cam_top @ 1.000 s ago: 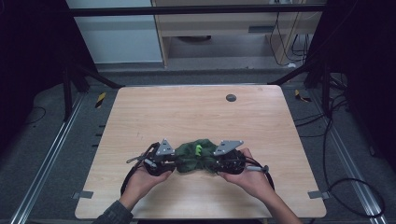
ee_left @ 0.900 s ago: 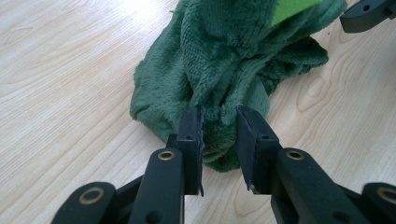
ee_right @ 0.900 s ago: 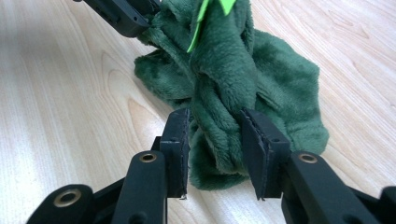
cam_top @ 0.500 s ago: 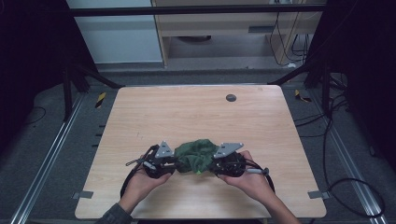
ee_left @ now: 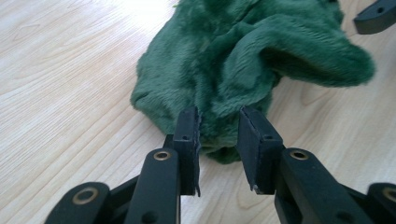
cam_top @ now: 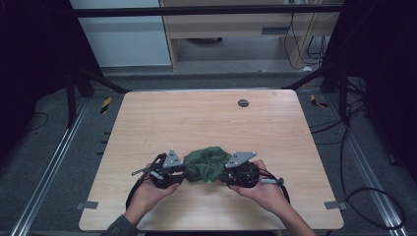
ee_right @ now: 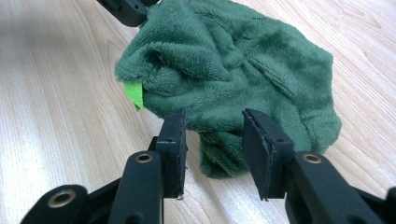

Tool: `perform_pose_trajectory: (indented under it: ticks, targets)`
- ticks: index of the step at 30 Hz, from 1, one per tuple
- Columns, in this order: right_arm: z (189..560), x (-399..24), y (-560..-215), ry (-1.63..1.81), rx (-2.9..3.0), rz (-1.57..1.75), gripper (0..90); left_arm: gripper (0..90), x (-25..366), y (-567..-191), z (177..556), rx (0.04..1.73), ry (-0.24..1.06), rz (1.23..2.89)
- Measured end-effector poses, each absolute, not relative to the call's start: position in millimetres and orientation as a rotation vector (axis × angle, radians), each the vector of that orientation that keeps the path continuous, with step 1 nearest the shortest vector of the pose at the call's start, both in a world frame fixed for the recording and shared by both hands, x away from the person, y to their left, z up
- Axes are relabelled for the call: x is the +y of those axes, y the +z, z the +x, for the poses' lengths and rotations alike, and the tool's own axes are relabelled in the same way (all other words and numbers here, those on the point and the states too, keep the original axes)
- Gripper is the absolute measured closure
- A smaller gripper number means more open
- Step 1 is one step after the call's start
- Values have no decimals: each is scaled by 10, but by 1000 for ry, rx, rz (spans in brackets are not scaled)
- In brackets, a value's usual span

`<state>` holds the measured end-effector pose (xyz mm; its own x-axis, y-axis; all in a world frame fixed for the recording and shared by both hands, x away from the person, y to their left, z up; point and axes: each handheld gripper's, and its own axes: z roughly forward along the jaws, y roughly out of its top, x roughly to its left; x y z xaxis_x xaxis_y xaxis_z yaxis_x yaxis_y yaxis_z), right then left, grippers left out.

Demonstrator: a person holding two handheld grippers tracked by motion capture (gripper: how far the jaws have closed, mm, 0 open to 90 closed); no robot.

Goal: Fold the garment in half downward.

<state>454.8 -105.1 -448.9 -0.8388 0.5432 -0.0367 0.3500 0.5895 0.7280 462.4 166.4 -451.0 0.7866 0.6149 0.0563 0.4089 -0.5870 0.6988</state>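
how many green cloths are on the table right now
1: a bunched green plush cloth near the table's front edge, between the left tool and right tool. Its folds could hide more.

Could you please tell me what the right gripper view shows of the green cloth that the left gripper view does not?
Right gripper view alone: a bright green tag at the cloth's edge. Left gripper view alone: a raised fold arching above the table. Both: the crumpled green cloth between open jaws, with fabric in the gap, and the other gripper's tip beyond.

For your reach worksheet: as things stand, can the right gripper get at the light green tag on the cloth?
Probably yes: the tag sticks out of the green cloth, uncovered, just beside the right gripper and its parted fingers.
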Motion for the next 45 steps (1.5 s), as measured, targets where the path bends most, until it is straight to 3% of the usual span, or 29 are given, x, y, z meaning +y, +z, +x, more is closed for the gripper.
perform_pose_trajectory:
  ticks: [29, 45]
  targets:
    - [4544, -1074, -4628, 1056, 2596, 762, 550, 670, 1782, -4593, 4696, 800, 420, 2275]
    - [4520, -1149, -4631, 1043, 2581, 800, 388, 578, 1813, -4560, 4654, 798, 435, 2274]
